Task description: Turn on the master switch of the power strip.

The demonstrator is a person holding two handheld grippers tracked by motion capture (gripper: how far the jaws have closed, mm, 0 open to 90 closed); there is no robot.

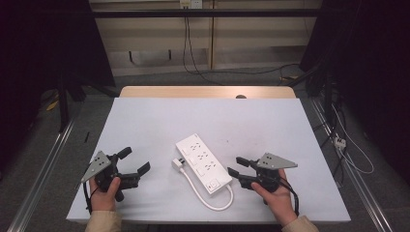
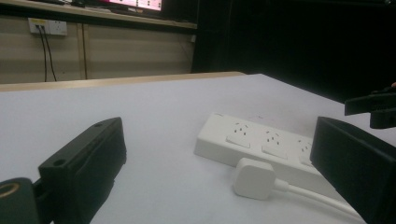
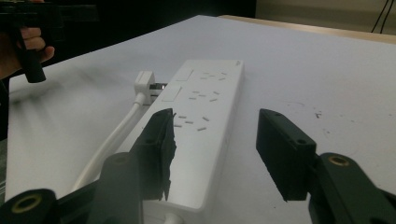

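Note:
A white power strip [image 1: 202, 163] lies flat in the middle of the table, slanting from far left to near right. Its white cord [image 1: 209, 198] loops around the near end, and its white plug [image 1: 178, 164] rests on the table against the strip's left side. My left gripper [image 1: 134, 160] is open, held left of the strip, with the strip [image 2: 261, 142] and plug [image 2: 253, 178] between its jaws' line of sight. My right gripper [image 1: 236, 166] is open just right of the strip's near end, nothing between its jaws; the strip [image 3: 201, 121] lies right ahead of them.
The white tabletop [image 1: 159, 121] has a wooden strip [image 1: 208, 92] along its far edge. Cables [image 1: 348, 150] lie on the floor at the right, and a metal rail [image 1: 43, 169] runs along the left. A wall socket [image 2: 46, 26] with cords is on the far wall.

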